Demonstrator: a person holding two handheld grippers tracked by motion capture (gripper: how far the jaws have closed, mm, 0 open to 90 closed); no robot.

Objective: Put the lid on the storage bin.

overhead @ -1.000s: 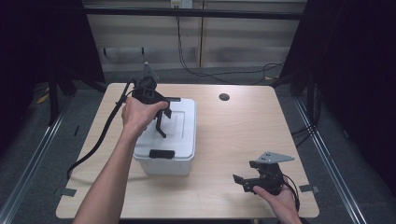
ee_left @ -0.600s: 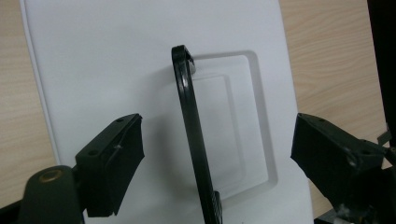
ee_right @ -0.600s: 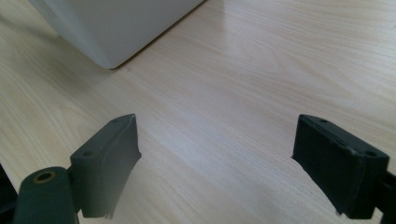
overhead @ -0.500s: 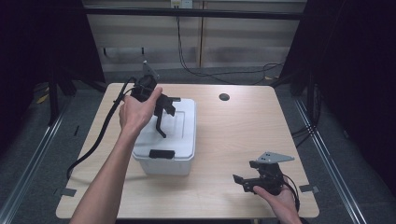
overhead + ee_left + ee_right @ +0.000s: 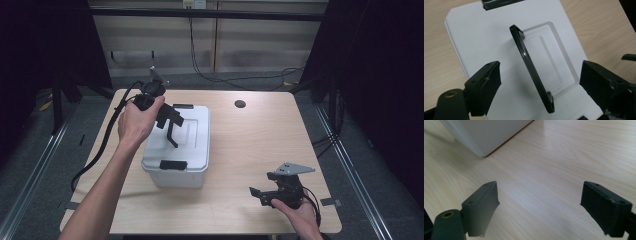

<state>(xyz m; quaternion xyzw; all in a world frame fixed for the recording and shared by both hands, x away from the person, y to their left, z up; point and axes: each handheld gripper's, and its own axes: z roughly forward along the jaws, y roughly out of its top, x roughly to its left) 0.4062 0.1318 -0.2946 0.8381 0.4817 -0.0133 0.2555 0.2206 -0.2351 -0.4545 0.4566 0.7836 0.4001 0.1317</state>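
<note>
We see the table (image 5: 250, 150), a light wooden top with rounded corners, and on its left half stands the box (image 5: 177, 172), white plastic with a white lid (image 5: 197, 145) and black clips: one clip (image 5: 173, 164) on the near edge, another (image 5: 183, 106) on the far edge. In the right gripper view a corner of the box (image 5: 484, 135) rests on the wood at the upper left. The lid has a sunken rectangular panel in the middle, and across it runs the handle (image 5: 531, 72), a slim black bar that stands raised on edge out of its recess, pinned at both ends. We hold the left gripper (image 5: 172, 127) above the lid, pointing down at it; its jaws are spread wide, having just been opening, and in the left gripper view (image 5: 540, 87) the handle lies between them, well apart from both pads, so nothing is grasped. Our right gripper (image 5: 261, 195) sits low over the near right part of the table, well apart from the box, jaws pointing left toward it; the right gripper view (image 5: 539, 207) shows them released and wide, with bare wood between. Near the far edge is a small dark hole (image 5: 240, 104).
</note>
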